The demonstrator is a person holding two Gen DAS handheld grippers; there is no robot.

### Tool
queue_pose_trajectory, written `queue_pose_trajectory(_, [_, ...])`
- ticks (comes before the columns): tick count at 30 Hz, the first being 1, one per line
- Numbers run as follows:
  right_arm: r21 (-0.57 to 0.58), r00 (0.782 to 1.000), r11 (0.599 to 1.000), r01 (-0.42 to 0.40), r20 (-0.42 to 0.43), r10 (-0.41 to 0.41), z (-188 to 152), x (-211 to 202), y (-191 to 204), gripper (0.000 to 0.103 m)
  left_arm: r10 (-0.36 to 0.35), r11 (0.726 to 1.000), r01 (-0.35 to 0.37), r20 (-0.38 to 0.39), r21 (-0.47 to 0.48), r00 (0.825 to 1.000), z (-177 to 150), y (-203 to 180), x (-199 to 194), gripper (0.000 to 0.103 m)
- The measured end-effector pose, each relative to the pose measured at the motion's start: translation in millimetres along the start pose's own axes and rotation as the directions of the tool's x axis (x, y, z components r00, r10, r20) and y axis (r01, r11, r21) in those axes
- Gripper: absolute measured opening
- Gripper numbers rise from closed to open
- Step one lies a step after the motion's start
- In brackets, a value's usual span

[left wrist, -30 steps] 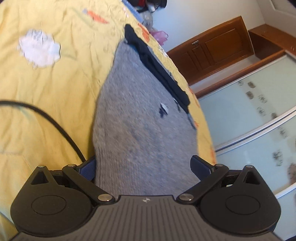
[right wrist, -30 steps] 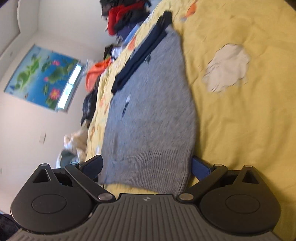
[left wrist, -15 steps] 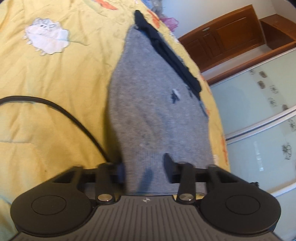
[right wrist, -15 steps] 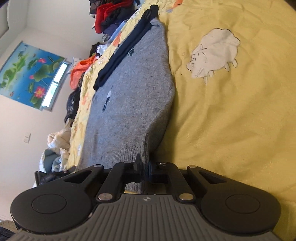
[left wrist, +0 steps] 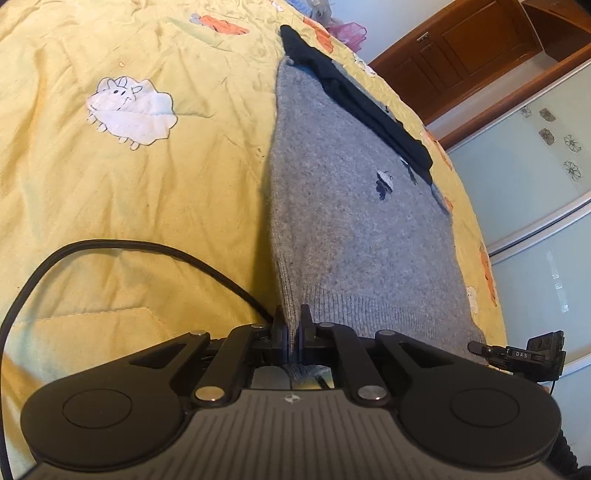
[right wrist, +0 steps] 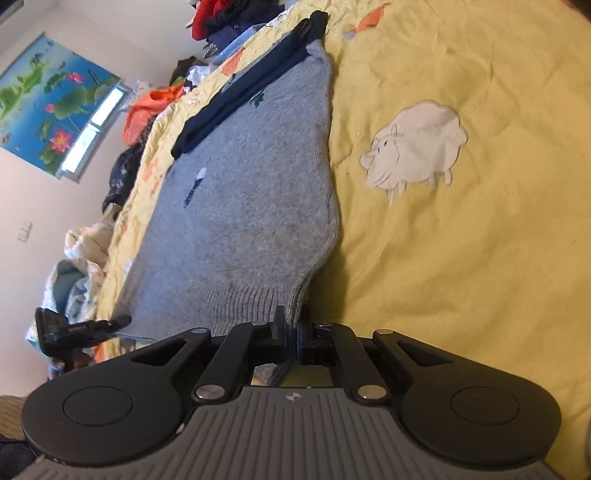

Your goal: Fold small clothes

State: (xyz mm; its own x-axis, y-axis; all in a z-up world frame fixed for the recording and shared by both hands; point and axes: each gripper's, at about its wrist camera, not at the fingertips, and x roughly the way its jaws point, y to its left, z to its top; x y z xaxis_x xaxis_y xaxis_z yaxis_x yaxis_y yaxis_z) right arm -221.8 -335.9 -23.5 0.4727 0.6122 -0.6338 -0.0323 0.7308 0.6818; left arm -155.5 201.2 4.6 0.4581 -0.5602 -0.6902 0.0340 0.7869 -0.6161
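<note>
A small grey knitted sweater point(left wrist: 343, 206) point(right wrist: 251, 192) lies flat on a yellow bedspread point(left wrist: 129, 192) point(right wrist: 480, 240), with a dark navy band point(left wrist: 354, 99) point(right wrist: 243, 85) along its far side. My left gripper point(left wrist: 292, 317) is shut on one corner of the ribbed hem. At the other hem corner my right gripper point(right wrist: 291, 317) is shut on the knit as well. The cloth is pinched into a ridge at both grips. Each view catches the other gripper's tip at the hem's opposite end.
The bedspread carries white sheep patches point(left wrist: 129, 110) point(right wrist: 417, 147). A black cable point(left wrist: 140, 251) loops over it at my left. Heaped clothes point(right wrist: 229, 18) lie at the bed's far end. A wooden cabinet point(left wrist: 469, 40) and glass sliding doors point(left wrist: 535, 177) stand beyond the bed.
Both grippers went from wide open around the hem to shut on its corners, the right one first. The hem corners are now bunched up between the pads.
</note>
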Motion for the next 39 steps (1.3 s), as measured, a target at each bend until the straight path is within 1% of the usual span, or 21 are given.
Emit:
queue_pose_trajectory(2, [0.022,1.000,1.000,-0.018,0.015,0.018,-2.5,-1.5,-0.8,0.016,-0.009,1.000,0.009,-0.010,-0.003,1.000,-0.5,-0.7,1.3,0.006])
queue_pose_trajectory(3, [0.033,0.999,0.999,-0.038,0.023,0.038,-3.4,-4.0,-2.0,0.027,-0.009,1.000,0.009,-0.012,-0.004,1.000,-0.3,-0.4,0.0,0.006])
queue_pose_trajectory(4, [0.044,0.997,0.997,-0.066,0.034,0.065,-3.8,-7.6,-2.3,0.049,-0.012,1.000,0.012,-0.007,0.005,1.000,-0.4,-1.4,-1.6,0.006])
queue_pose_trajectory(5, [0.047,0.995,0.995,-0.086,0.055,0.083,-4.2,-12.3,-1.0,0.061,-0.010,1.000,0.010,0.003,0.015,1.000,-0.1,-3.1,-3.2,0.007])
queue_pose_trajectory(6, [0.044,0.993,0.995,-0.090,0.085,0.086,-3.9,-17.0,2.6,0.085,-0.005,1.000,0.005,0.013,0.024,1.000,0.6,-4.2,-5.1,0.008])
queue_pose_trajectory(7, [0.035,0.990,0.996,-0.088,0.116,0.084,-3.3,-21.2,5.7,0.099,-0.002,0.999,0.001,0.024,0.034,1.000,1.3,-6.1,-5.7,0.009])
queue_pose_trajectory(9, [0.018,0.984,0.997,-0.070,0.168,0.066,2.9,-25.2,11.2,0.099,0.014,0.999,-0.016,0.051,0.047,0.999,5.2,-9.4,-5.8,0.010])
queue_pose_trajectory(11, [0.002,0.974,1.000,-0.002,0.226,0.001,12.8,-25.3,19.3,0.099,0.037,0.997,-0.042,0.071,0.063,0.997,13.1,-12.9,-6.6,0.010])
queue_pose_trajectory(13, [-0.041,0.957,0.998,0.048,0.288,-0.034,22.2,-20.1,32.6,0.099,0.118,0.988,-0.130,0.135,0.084,0.984,22.5,-22.2,-10.7,0.010])
queue_pose_trajectory(16, [-0.113,0.947,0.991,0.067,0.321,-0.027,33.2,3.6,58.3,0.099,0.253,0.949,-0.294,0.282,0.113,0.925,32.5,-49.0,-14.2,0.010])
queue_pose_trajectory(17, [-0.142,0.947,0.987,0.077,0.321,-0.028,35.3,14.8,68.2,0.099,0.275,0.936,-0.329,0.327,0.122,0.904,33.5,-61.0,-12.5,0.010])
queue_pose_trajectory(18, [-0.181,0.948,0.979,0.091,0.318,-0.029,36.9,27.4,78.2,0.099,0.256,0.932,-0.329,0.362,0.155,0.896,33.2,-73.6,-8.8,0.010])
queue_pose_trajectory(20, [-0.252,0.943,0.958,0.133,0.330,-0.044,39.7,52.8,97.9,0.099,0.188,0.922,-0.301,0.397,0.244,0.898,30.1,-99.0,6.2,0.010])
queue_pose_trajectory(23, [-0.284,0.934,0.939,0.195,0.347,-0.089,53.6,91.6,119.4,0.098,0.191,0.884,-0.327,0.380,0.335,0.905,28.1,-130.0,49.7,0.010])
queue_pose_trajectory(25, [-0.326,0.915,0.900,0.289,0.370,-0.160,60.0,116.3,132.6,0.098,0.256,0.837,-0.398,0.373,0.376,0.892,25.7,-144.3,84.0,0.010])
queue_pose_trajectory(28, [-0.397,0.865,0.790,0.467,0.392,-0.315,62.2,152.0,141.5,0.098,0.339,0.779,-0.471,0.353,0.414,0.872,15.8,-144.3,122.3,0.010])
queue_pose_trajectory(29, [-0.398,0.857,0.774,0.492,0.378,-0.351,61.6,159.0,138.4,0.098,0.330,0.765,-0.488,0.395,0.420,0.858,9.4,-144.3,123.3,0.012])
queue_pose_trajectory(31, [-0.430,0.852,0.749,0.505,0.386,-0.353,51.8,160.3,130.8,0.102,0.323,0.743,-0.499,0.414,0.446,0.851,-1.4,-142.7,122.6,0.012])
queue_pose_trajectory(33, [-0.461,0.849,0.722,0.516,0.383,-0.363,41.2,155.8,127.7,0.103,0.310,0.735,-0.496,0.422,0.462,0.852,-10.5,-139.7,116.5,0.013])
queue_pose_trajectory(37, [-0.487,0.856,0.710,0.509,0.369,-0.361,17.3,135.9,122.8,0.103,0.303,0.710,-0.500,0.426,0.495,0.852,-25.2,-135.8,103.2,0.014])
queue_pose_trajectory(39, [-0.495,0.861,0.711,0.500,0.372,-0.347,5.1,124.1,117.8,0.103,0.299,0.689,-0.511,0.441,0.514,0.846,-36.5,-133.6,97.5,0.014])
